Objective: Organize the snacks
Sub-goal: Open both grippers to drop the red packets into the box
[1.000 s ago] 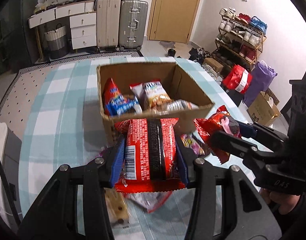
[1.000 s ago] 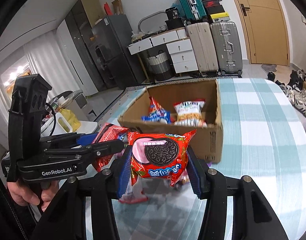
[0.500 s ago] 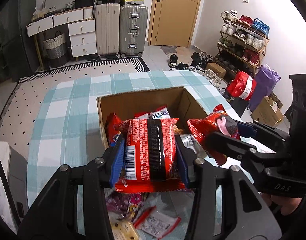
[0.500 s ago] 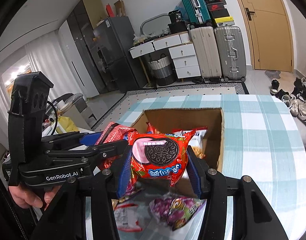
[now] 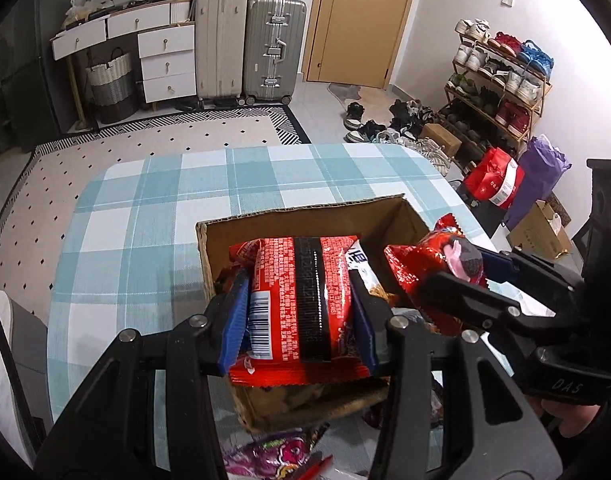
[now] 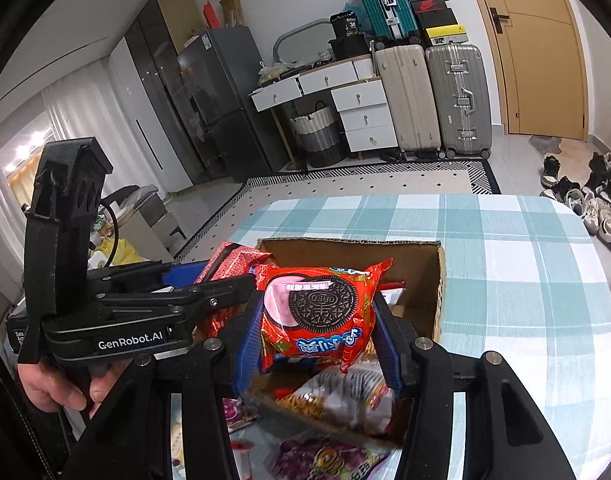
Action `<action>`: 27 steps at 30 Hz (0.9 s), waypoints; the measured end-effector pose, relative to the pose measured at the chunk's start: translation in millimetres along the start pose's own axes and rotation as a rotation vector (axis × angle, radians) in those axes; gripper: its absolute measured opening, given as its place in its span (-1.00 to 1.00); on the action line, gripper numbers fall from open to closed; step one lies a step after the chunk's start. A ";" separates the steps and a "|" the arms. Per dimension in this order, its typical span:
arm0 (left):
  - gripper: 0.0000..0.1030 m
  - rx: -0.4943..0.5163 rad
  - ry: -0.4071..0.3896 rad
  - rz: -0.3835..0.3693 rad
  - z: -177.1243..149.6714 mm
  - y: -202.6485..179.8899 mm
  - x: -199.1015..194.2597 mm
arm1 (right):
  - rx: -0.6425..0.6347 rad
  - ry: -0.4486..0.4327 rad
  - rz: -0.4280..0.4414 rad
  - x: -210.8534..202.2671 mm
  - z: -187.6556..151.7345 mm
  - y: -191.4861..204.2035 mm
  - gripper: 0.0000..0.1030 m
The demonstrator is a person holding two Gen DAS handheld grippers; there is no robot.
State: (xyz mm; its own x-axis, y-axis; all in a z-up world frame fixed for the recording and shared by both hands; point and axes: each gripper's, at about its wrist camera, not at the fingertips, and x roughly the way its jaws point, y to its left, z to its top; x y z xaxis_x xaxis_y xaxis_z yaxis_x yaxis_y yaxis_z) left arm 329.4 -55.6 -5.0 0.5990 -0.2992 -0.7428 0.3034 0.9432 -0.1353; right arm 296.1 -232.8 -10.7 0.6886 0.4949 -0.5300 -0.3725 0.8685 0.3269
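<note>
Gripping red packet (image 5: 301, 300), left claw (image 5: 301, 312) angled down over box (image 5: 305, 216).

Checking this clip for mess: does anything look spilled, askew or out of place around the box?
Nothing spilled or damaged. A few packets, one a purple packet, lie loose on the checked tablecloth outside the cardboard box. Each gripper holds a red packet above it: left gripper, right gripper.

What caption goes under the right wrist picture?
Right gripper holds a red Oreo packet over the cardboard box of snacks.
</note>
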 end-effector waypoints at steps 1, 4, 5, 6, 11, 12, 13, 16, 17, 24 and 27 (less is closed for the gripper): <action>-0.16 0.000 0.003 -0.002 1.0 1.1 3.0 | 0.002 0.003 0.002 4.1 2.5 -2.7 -0.02; -0.16 -0.005 0.014 -0.004 4.5 4.2 13.5 | 0.005 0.010 0.001 13.9 4.3 -7.6 -0.02; -0.16 -0.006 0.019 -0.007 5.3 5.0 16.9 | 0.006 0.012 0.000 17.0 4.5 -8.9 -0.02; -0.16 -0.008 0.023 -0.015 5.7 5.4 20.0 | 0.007 0.015 -0.001 20.0 5.0 -10.0 -0.02; -0.03 -0.023 0.025 -0.041 6.6 5.6 25.8 | 0.005 0.021 -0.041 28.3 4.5 -14.4 0.12; 0.04 -0.027 0.020 -0.050 7.0 6.0 24.7 | 0.006 0.017 -0.047 28.0 4.5 -15.4 0.20; 0.17 -0.029 0.014 -0.049 6.9 6.0 23.3 | 0.004 0.012 -0.048 27.7 4.8 -16.5 0.23; 0.21 -0.027 -0.001 -0.039 6.2 5.2 18.2 | 0.001 -0.005 -0.054 21.2 4.2 -18.0 0.23; 0.21 -0.027 -0.002 -0.036 5.9 4.8 16.8 | 0.001 -0.012 -0.059 18.4 4.1 -18.5 0.23; 0.21 -0.024 -0.010 -0.025 0.8 2.2 3.0 | 0.009 -0.035 -0.067 2.6 1.2 -21.7 0.23; 0.21 -0.019 -0.019 -0.020 -1.2 -1.1 -6.0 | 0.006 -0.041 -0.068 -3.0 1.7 -19.1 0.23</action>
State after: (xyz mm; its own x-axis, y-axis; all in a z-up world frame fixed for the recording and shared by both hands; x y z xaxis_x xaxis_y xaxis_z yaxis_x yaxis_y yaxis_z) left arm 324.6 -54.6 -1.2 0.6066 -0.3204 -0.7276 0.3014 0.9396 -0.1625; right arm 302.1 -250.9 -14.1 0.7373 0.4331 -0.5185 -0.3204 0.8998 0.2961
